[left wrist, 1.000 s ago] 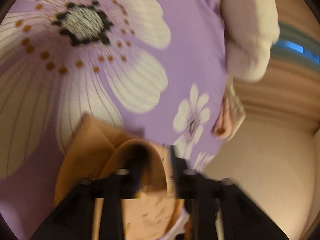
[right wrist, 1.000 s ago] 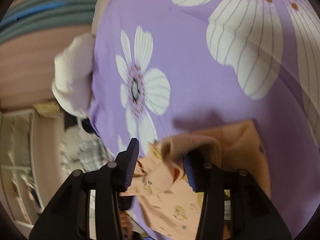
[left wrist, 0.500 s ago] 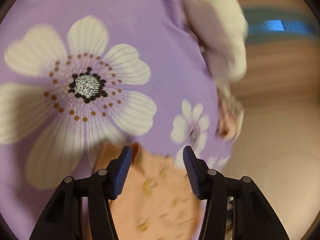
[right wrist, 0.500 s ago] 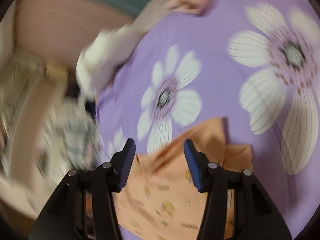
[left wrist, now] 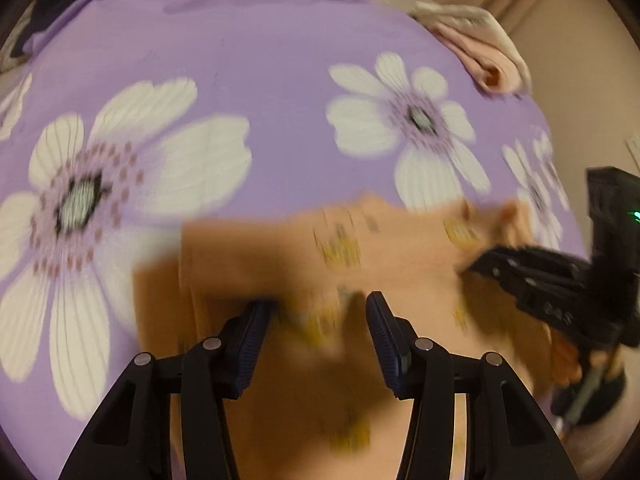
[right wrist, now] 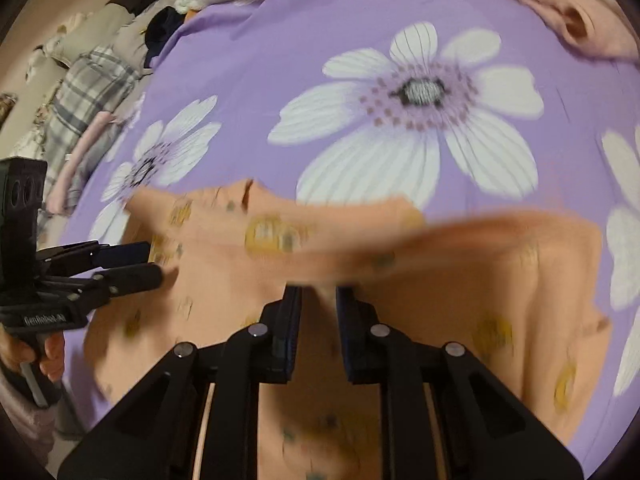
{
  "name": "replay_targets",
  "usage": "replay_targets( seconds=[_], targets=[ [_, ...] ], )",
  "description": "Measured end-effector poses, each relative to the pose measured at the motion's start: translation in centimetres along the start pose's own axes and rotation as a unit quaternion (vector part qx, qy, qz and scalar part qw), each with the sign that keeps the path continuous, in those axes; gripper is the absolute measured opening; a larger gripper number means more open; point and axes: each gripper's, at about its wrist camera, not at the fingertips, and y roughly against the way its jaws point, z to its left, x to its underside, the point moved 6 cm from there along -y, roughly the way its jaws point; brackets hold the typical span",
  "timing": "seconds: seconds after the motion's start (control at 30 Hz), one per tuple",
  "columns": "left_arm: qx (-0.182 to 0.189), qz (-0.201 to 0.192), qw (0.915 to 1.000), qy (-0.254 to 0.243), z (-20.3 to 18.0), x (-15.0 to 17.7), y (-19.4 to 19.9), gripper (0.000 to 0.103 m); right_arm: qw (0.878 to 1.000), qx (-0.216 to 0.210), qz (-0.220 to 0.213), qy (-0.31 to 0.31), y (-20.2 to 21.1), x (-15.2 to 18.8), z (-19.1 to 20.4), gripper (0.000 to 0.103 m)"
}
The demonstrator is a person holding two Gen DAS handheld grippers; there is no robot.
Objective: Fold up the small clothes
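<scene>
nearest the right wrist camera, the right gripper [right wrist: 318, 300] has its jaws drawn close, a narrow slot between them, and they have just been closing; a blurred fold of the peach garment [right wrist: 420, 280] runs into that slot, though the blur hides whether the pads truly press on it. in the left wrist view the left gripper [left wrist: 320, 312] stands with jaws spread about halfway, having just been opening, with the peach garment [left wrist: 304, 360] below and between them and no pad visibly gripping it. the garment, pale orange with small yellow prints, lies rumpled across the near part of the purple bedsheet [left wrist: 248, 60], which is printed with big white flowers. from the right wrist view the left gripper [right wrist: 154, 264] shows at the left edge, its tips at the cloth's left border, with a hand [right wrist: 52, 354] on its grip. from the left wrist view the right gripper [left wrist: 470, 266] comes in from the right, tips at the cloth's right edge. farther off, a folded pink cloth [left wrist: 492, 64] sits at the sheet's far right corner, and a plaid blanket [right wrist: 92, 84] lies heaped beyond the sheet's left side.
</scene>
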Motion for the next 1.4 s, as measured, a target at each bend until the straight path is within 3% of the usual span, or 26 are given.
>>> replay_targets(
  seconds=[0.17, 0.27, 0.4, 0.57, 0.67, 0.83, 0.97, 1.17, 1.3, 1.4],
  targets=[
    [0.02, -0.066, 0.9934, 0.092, 1.8, -3.8, 1.3, 0.051, 0.995, -0.01, -0.063, -0.075, 1.2, -4.2, -2.5, 0.02],
    [0.035, -0.077, 0.9923, 0.091, 1.7, -3.5, 2.7, 0.051, 0.989, -0.036, -0.098, -0.105, 3.9, -4.4, -4.1, 0.02],
    [0.027, -0.067, 0.9965, 0.041, 1.2, -0.5, 4.5, 0.051, 0.987, -0.021, -0.124, -0.096, 8.2, -1.5, -5.7, 0.021],
    [0.053, -0.061, 0.9965, 0.018, 0.2, 4.3, 6.8, 0.051, 0.984, 0.004, -0.141, -0.107, 13.6, 5.9, -7.8, 0.021],
    [0.067, -0.056, 0.9961, 0.014, -0.7, 7.1, 7.6, 0.051, 0.985, 0.024, -0.135, -0.104, 14.8, 9.6, -7.4, 0.021],
    [0.054, -0.047, 0.9974, -0.003, -2.3, 10.8, 7.9, 0.051, 0.989, 0.064, -0.112, -0.068, 15.0, 14.6, -5.2, 0.022],
    [0.043, -0.038, 0.9983, 0.0, -2.6, 12.6, 7.1, 0.051, 0.988, 0.101, -0.108, -0.037, 14.6, 16.8, -4.0, 0.022],
    [0.03, -0.033, 0.999, 0.01, -2.5, 12.6, 6.4, 0.051, 0.984, 0.13, -0.121, -0.014, 13.6, 18.0, -3.4, 0.021],
    [0.03, -0.031, 0.9989, 0.018, -2.3, 12.6, 6.3, 0.051, 0.981, 0.162, -0.103, -0.018, 11.8, 18.5, -4.4, 0.015],
    [0.03, -0.029, 0.9989, 0.023, -2.1, 12.7, 6.2, 0.051, 0.982, 0.151, -0.105, -0.029, 11.5, 18.8, -4.8, 0.008]
  ],
)
